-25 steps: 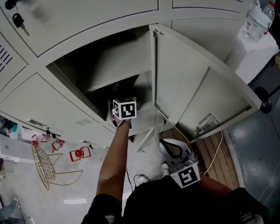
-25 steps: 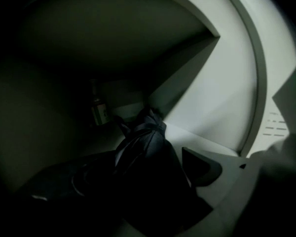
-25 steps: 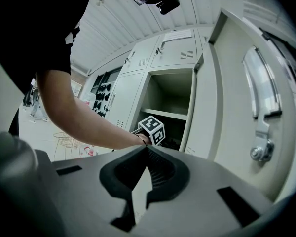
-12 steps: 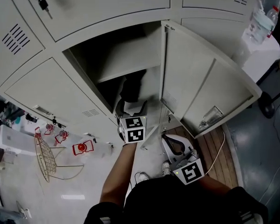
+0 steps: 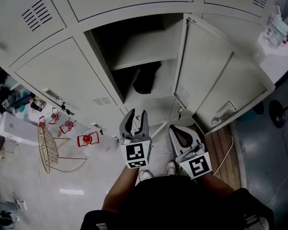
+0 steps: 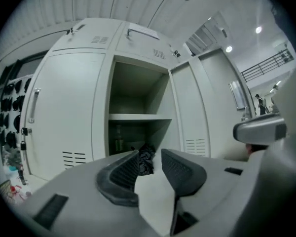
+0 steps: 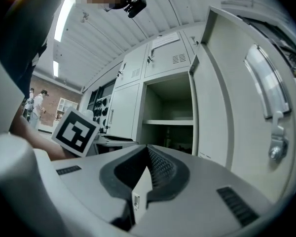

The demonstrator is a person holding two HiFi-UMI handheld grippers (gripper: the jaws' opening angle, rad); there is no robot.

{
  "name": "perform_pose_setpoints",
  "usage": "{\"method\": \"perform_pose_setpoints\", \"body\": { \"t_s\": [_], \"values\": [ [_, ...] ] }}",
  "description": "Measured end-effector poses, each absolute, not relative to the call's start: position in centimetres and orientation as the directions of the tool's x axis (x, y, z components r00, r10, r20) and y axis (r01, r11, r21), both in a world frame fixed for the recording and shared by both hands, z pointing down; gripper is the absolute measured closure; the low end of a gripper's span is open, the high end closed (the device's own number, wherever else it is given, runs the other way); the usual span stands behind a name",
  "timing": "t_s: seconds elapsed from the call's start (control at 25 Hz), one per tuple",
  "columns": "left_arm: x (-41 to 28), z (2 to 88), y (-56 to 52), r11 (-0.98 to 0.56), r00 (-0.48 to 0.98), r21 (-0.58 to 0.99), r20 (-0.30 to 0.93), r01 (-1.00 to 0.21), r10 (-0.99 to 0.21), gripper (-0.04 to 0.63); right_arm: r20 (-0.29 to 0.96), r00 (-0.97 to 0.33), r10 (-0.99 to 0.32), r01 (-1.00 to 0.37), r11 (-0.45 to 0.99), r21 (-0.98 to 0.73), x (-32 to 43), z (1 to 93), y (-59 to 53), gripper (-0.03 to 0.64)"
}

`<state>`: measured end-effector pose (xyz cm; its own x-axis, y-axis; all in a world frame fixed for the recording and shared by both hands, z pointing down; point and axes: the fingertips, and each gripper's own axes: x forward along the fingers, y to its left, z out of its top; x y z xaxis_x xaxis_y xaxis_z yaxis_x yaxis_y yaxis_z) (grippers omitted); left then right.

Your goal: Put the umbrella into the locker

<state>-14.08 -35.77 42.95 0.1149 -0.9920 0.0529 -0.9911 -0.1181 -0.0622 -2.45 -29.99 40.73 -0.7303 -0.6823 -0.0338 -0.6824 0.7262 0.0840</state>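
The black folded umbrella (image 5: pixel 145 79) lies inside the open locker (image 5: pixel 102 56), under its shelf (image 5: pixel 144 57). My left gripper (image 5: pixel 136 120) is outside the locker, in front of the opening and well clear of the umbrella. Its jaws are closing, a narrow gap remains, and nothing is between them. In the left gripper view the umbrella (image 6: pixel 146 161) shows far off, beyond the left gripper (image 6: pixel 149 153). My right gripper (image 5: pixel 180 135) hangs low beside the left one, below the open door (image 5: pixel 216 80). In its own view the right gripper (image 7: pixel 148 151) is shut and empty.
The locker door (image 7: pixel 237 107) swings out to the right. Closed locker doors (image 5: pixel 67 66) flank the opening at left and above. A wire rack (image 5: pixel 48 150) and red items (image 5: pixel 86 139) lie on the floor at left. A bottle (image 5: pixel 281 25) stands on a white stand at right.
My left gripper has pulled back out of the locker toward me, leaving the umbrella inside, and its jaws have narrowed. The right gripper has barely moved.
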Motion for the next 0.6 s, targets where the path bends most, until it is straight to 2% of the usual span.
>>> {"method": "perform_pose_setpoints", "body": {
  "t_s": [0.12, 0.2, 0.32, 0.6],
  "values": [
    [-15.2, 42.7, -33.9, -0.095, 0.093, -0.044, 0.044, -0.995, -0.995, 0.489, -0.051, -0.735, -0.676, -0.677, 0.729, 0.096, -3.1, 40.2, -29.8, 0.618],
    [-15.7, 42.7, -32.7, -0.085, 0.083, -0.04, 0.042, -0.996, -0.996, 0.549, -0.056, -0.736, -0.675, -0.677, 0.729, 0.102, -3.5, 40.1, -29.7, 0.618],
    [-16.1, 42.8, -31.3, -0.099, 0.099, -0.011, 0.038, -0.995, -0.994, 0.602, -0.056, -0.741, -0.669, -0.67, 0.733, 0.113, -3.8, 40.2, -29.8, 0.618],
    [-16.0, 43.7, -28.3, -0.126, 0.129, 0.067, 0.038, -0.99, -0.991, 0.601, -0.038, -0.747, -0.664, -0.661, 0.735, 0.15, -4.3, 40.5, -30.3, 0.618]
  ]
}}
